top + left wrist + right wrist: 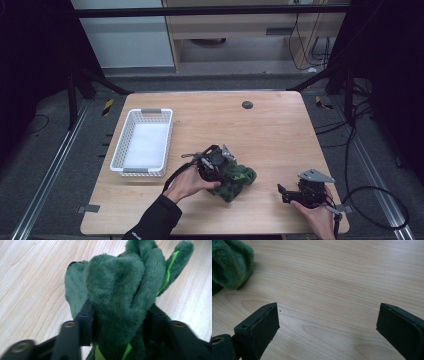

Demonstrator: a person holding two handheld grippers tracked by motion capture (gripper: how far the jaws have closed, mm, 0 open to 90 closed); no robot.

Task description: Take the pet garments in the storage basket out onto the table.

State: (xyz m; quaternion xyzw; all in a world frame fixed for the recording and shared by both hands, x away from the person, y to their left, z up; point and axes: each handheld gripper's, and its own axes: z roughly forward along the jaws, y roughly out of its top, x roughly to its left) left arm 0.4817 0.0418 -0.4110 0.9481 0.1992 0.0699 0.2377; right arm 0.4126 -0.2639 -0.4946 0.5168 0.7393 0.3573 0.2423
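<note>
Where the wooden table [280, 125] carries its load, the entries run as follows.

Item 1: green plush toy [234, 176], lying at about 6 o'clock of the tabletop, just inside the near edge; a white basket [142, 142] stands well apart at its 10 o'clock. By its deep pile and folded limbs with bright green lining, it is judged light, soft, compressible and not fragile; it should not slip, though loose limbs will flop and a thin flap may pull free. Best hold: a thick bunched fold of the body rather than a single limb.

Item 2: left gripper [117, 320], on the toy's 9 o'clock side. Jaws stand about half apart with a fat fold of plush filling the gap and touching both inner faces; whether they truly pinch it cannot be told.

Item 3: right gripper [328, 322], at the toy's 4 o'clock. Jaws wide, nothing between them, over bare wood.
</note>
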